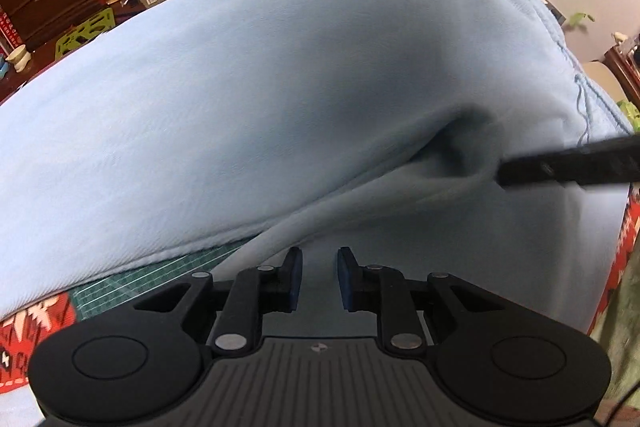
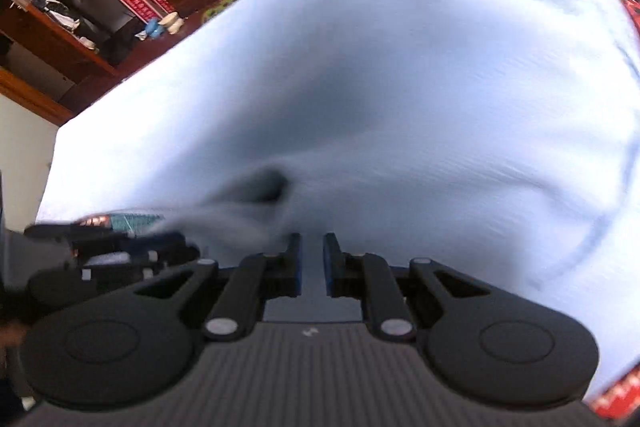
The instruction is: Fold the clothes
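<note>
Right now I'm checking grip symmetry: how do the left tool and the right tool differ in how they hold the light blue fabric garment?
The left tool shows a wider gap between its blue pads than the right tool. The left wrist view is sharp; the right is blurred. Both pinch the light blue fabric garment, lifted over the green cutting mat.

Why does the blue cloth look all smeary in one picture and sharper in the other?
Right wrist view: the light blue garment is streaked with motion blur, and the shelves behind are soft. Left wrist view: the cloth weave is crisper, with a dark shadowed fold near the other hand-held gripper. Both views bulge from the fisheye lens.
</note>
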`<state>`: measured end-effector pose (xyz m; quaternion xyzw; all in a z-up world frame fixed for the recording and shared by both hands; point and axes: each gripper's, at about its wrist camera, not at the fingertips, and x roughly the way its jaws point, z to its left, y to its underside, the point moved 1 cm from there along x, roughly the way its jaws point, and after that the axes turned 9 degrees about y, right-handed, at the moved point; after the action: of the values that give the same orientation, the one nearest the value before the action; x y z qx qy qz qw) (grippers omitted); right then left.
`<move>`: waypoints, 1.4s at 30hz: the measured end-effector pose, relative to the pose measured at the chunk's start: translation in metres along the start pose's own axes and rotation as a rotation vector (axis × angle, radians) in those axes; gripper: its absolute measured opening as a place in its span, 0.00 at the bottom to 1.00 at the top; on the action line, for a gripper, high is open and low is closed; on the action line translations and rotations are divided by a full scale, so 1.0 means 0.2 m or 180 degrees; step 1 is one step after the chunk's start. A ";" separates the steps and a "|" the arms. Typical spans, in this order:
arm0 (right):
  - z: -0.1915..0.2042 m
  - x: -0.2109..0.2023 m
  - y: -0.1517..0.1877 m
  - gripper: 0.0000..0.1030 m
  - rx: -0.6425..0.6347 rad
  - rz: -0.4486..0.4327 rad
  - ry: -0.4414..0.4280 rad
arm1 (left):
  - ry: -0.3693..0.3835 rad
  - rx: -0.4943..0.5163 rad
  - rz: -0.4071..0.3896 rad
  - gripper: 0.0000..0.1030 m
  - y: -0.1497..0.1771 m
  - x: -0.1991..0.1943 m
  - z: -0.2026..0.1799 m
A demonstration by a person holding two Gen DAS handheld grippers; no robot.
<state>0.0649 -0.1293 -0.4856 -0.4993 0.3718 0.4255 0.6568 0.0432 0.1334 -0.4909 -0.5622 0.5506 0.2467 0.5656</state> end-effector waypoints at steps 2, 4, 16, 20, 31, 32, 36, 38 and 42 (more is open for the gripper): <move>0.03 0.04 -0.04 0.11 0.0087 -0.0067 0.0073 | 0.0011 -0.0028 -0.0001 0.20 0.04 -0.03 0.06; 0.03 0.10 -0.08 0.11 0.0165 -0.0114 0.0158 | 0.0012 -0.0085 -0.0011 0.20 0.07 -0.05 0.12; 0.13 0.22 -0.16 0.10 0.0018 0.0108 0.0598 | -0.0087 -0.0593 -0.0137 0.21 0.26 -0.27 0.39; 0.21 0.12 -0.13 0.28 -0.0205 0.0180 0.0689 | -0.0153 -0.0699 -0.0226 0.44 0.30 -0.35 0.45; 0.43 0.07 0.10 0.82 -0.0426 0.0506 0.0739 | -0.0521 -0.0680 -0.0130 0.82 0.48 -0.48 0.54; 0.45 0.08 0.12 0.87 -0.0461 0.0494 0.0754 | -0.0564 -0.0659 -0.0101 0.82 0.50 -0.48 0.54; 0.53 0.12 0.15 0.99 -0.0535 0.0444 0.0841 | -0.0634 -0.0679 -0.0025 0.84 0.55 -0.47 0.58; 0.56 0.16 0.18 0.99 -0.0579 0.0481 0.0909 | -0.0630 -0.0722 -0.0004 0.86 0.56 -0.45 0.60; 0.58 0.21 0.21 0.99 -0.0700 0.0542 0.1082 | -0.0601 -0.0799 0.0115 0.88 0.59 -0.39 0.63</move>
<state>0.0476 -0.0025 -0.5121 -0.5993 0.4693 0.4271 0.4880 -0.0410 0.3034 -0.4935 -0.5928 0.4699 0.3755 0.5355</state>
